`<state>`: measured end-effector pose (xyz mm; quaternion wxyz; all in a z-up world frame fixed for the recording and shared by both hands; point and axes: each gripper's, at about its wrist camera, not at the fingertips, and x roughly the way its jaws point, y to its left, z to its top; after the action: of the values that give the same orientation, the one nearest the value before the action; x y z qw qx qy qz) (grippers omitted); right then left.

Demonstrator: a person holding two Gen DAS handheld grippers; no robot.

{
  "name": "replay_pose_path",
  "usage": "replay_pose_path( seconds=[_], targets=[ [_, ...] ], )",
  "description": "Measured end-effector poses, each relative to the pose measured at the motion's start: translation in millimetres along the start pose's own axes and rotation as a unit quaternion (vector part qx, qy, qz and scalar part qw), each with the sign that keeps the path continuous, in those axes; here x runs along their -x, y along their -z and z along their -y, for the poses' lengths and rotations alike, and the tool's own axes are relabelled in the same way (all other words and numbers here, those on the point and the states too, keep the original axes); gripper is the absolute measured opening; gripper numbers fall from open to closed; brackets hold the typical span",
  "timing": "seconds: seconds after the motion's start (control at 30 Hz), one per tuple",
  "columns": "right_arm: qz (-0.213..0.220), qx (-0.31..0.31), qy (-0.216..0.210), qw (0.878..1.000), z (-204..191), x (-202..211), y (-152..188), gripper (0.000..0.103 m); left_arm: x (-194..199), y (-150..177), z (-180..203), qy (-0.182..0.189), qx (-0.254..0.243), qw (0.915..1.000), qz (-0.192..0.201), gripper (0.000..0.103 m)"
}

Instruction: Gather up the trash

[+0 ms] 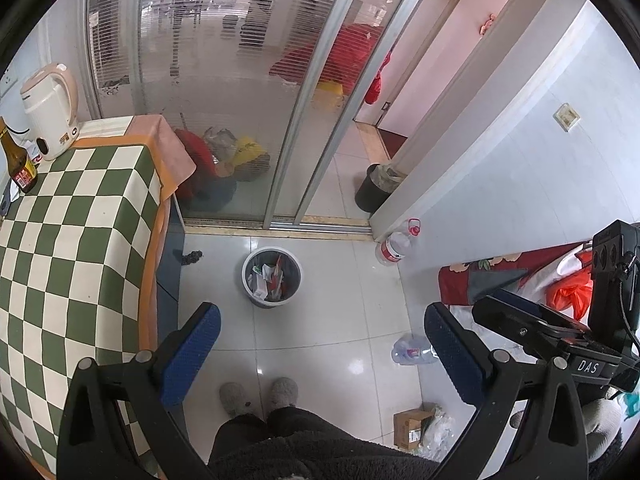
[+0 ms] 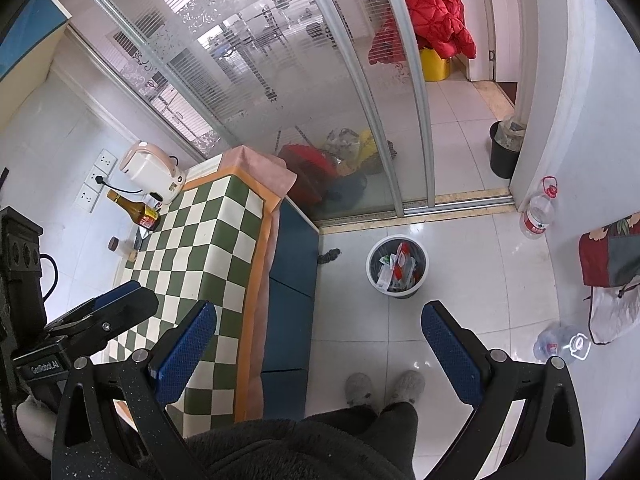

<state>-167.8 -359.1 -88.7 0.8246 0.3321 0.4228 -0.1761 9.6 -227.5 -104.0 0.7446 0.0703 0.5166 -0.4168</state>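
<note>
A small grey trash bin (image 1: 271,276) with a white rim stands on the tiled floor, full of paper and wrappers; it also shows in the right wrist view (image 2: 397,266). My left gripper (image 1: 320,350) is open and empty, held high above the floor with the bin ahead between its blue pads. My right gripper (image 2: 318,346) is open and empty too, over the table's edge and the floor. An empty clear bottle (image 1: 412,350) lies on the floor at right, and shows in the right wrist view (image 2: 560,344). A cardboard box (image 1: 412,428) with crumpled plastic lies near my feet.
A table with a green checked cloth (image 1: 72,248) stands at left, holding a kettle (image 1: 50,112) and a brown bottle (image 1: 20,164). A sliding glass door (image 1: 224,92) is ahead. A black bin (image 1: 376,188) stands past the doorway. A large water jug (image 1: 396,244) leans by the wall.
</note>
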Motion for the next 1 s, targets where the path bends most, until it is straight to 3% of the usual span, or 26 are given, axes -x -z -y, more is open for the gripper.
replay_pose_path(
  seconds=[1.0],
  targets=[
    [0.013, -0.03, 0.011, 0.999, 15.9, 21.1, 20.3, 0.103, -5.0, 1.1, 17.0, 0.015, -0.014, 0.9998, -0.006, 0.103]
  ],
)
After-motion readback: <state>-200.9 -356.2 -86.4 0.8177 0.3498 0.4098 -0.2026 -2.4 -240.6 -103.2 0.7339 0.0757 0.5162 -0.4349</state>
